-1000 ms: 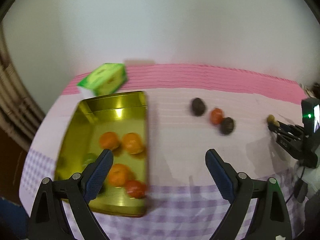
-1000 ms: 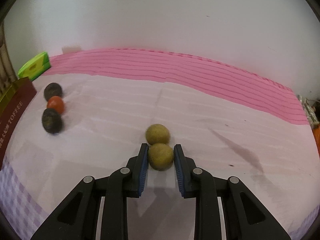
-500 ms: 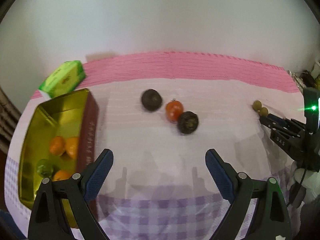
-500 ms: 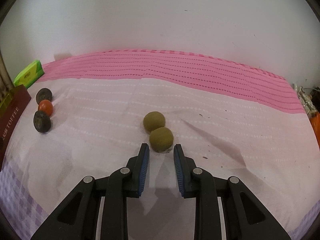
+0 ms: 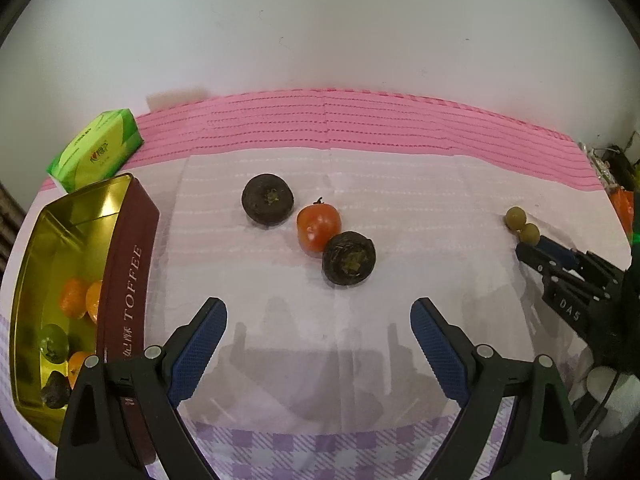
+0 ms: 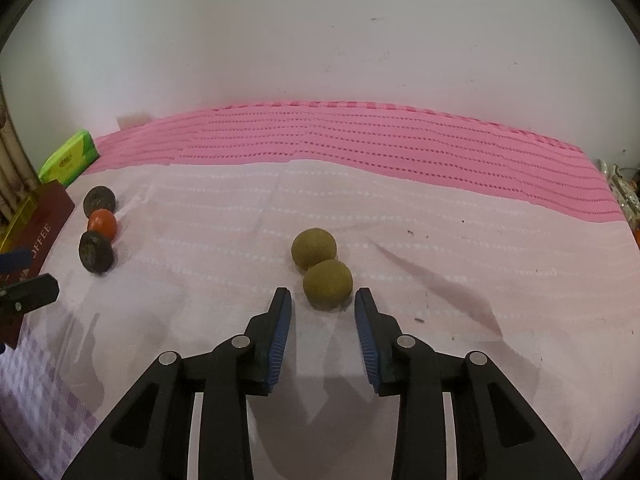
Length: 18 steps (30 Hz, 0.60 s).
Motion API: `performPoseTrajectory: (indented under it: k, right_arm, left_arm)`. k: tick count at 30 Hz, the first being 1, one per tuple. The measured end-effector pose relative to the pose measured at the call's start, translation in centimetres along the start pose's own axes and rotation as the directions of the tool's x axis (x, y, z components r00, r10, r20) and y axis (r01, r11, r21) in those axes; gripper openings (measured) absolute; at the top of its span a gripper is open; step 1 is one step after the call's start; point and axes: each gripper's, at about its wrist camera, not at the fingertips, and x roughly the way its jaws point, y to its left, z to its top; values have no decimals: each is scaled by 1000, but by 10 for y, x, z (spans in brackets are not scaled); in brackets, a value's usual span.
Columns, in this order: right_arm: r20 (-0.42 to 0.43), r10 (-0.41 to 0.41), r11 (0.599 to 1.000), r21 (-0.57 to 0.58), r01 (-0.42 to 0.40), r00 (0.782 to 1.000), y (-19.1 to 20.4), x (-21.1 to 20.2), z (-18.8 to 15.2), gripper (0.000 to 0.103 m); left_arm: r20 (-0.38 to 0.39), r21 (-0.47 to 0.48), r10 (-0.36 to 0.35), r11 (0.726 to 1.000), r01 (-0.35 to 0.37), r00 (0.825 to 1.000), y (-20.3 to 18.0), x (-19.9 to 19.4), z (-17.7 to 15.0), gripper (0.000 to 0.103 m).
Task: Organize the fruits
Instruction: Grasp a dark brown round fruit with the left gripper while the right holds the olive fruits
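Two olive-green round fruits [image 6: 314, 248] [image 6: 328, 284] lie touching on the pale cloth. My right gripper [image 6: 322, 294] has its jaws opening, their tips on either side of the near fruit's base; the pads do not press on it. Two dark round fruits [image 5: 267, 199] [image 5: 349, 258] and a red tomato [image 5: 318, 226] sit in a row ahead of my left gripper [image 5: 318, 308], which stands wide open with nothing between its fingers. To the left is a gold tin [image 5: 132, 240] marked TOFFEE, holding oranges [image 5: 74, 296] and a green fruit [image 5: 52, 342].
A green carton [image 5: 96, 150] lies behind the tin near the wall. A pink knitted strip [image 6: 360, 140] runs along the cloth's far edge. Clutter [image 5: 618, 168] sits at the right edge. My right gripper [image 5: 528, 248] shows at the right of the left wrist view.
My left gripper swung right from above the tin to face the dark fruits and tomato. The right gripper let go of the near olive fruit, drew back a little and its jaws widened.
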Motion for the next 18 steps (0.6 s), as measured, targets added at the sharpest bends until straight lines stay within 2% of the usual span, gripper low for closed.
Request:
performPoseTrajectory:
  k: [4,7,9,18]
  right_arm:
    - [-2,-4,1000,-12,4,1000,-1,7,8,35]
    - [-1,-17,1000,-21,17,1000,0,8,10,27]
    - [-1,-7,1000,-15,7,1000,-1,7,10,27]
    - [1,-24,1000,8,24,1000,-10,-13,-13,27]
  left_arm:
    - [-6,-10,6,1000,-6,1000,1,2,1,92]
    - [2,-12,14,1000,-14,1000,3,2,3,92]
    - [1,-14,17,1000,-17,1000,3,2,4,92]
    - [-11,-22,5,1000,-6,1000,-3,10,10,92]
